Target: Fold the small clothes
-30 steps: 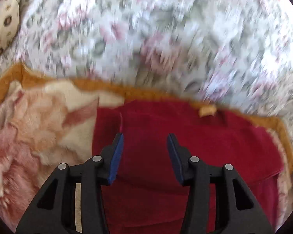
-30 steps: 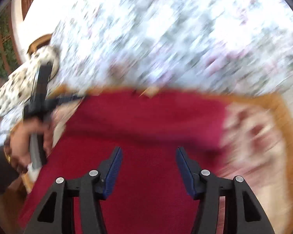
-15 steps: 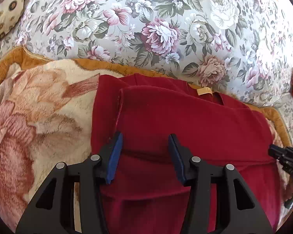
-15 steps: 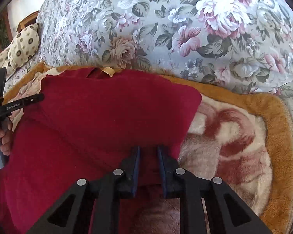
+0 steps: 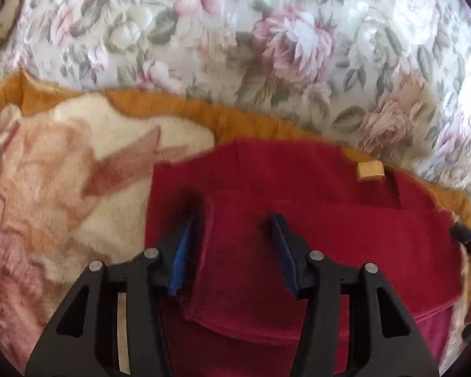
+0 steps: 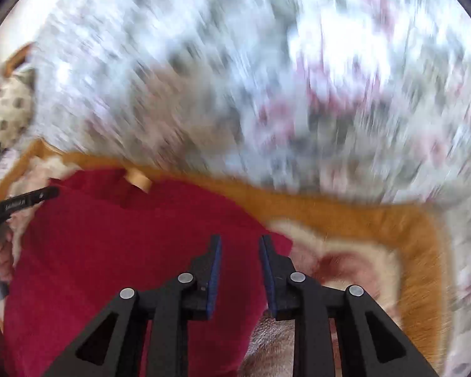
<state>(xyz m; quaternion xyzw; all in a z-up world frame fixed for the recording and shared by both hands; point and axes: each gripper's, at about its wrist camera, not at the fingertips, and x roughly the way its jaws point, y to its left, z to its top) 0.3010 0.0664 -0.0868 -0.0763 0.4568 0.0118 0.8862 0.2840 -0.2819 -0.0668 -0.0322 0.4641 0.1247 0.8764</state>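
Right gripper (image 6: 239, 262) has let go, parted beside the red garment (image 5: 329, 235); left gripper (image 5: 232, 245) gapes above its folded edge, which may spring loose unpinned.

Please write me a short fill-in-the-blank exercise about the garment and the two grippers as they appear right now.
1. The garment lying on the blanket is dark ____ in colour.
2. The small tan label sits at the garment's ____ edge, the one nearest the floral fabric.
3. The jaws of the left gripper stand ____, with nothing clamped between them.
4. The blanket's border is ____ in colour.

Missing words: red; far; open; orange
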